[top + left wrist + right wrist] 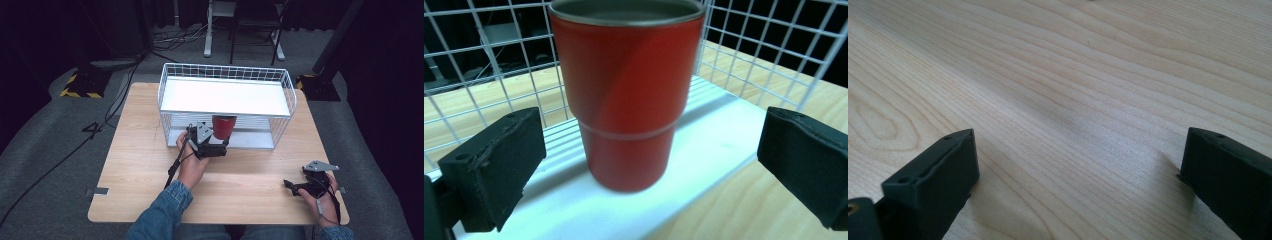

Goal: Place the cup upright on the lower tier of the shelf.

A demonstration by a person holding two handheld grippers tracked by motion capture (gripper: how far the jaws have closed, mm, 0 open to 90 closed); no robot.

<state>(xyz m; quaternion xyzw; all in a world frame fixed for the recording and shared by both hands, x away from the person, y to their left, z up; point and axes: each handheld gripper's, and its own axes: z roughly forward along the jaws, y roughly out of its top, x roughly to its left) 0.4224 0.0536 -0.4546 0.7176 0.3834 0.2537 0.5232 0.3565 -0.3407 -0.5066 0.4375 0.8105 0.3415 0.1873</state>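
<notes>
- left gripper [649, 165] jaws spread wide, clear of the red tumbler [626, 95] on both sides
- tumbler upright on the white lower shelf [704, 145] of the wire basket [227, 102]
- right gripper [1078, 185] wide open, holding nothing, low over the wooden table [1063, 75]

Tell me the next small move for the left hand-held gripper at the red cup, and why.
Probably draw the left hand-held gripper straight back from the red cup. Its jaws stand wide open, clear of the cup on both sides, and the cup stands upright on the white shelf of the wire basket, so it looks placed.
</notes>
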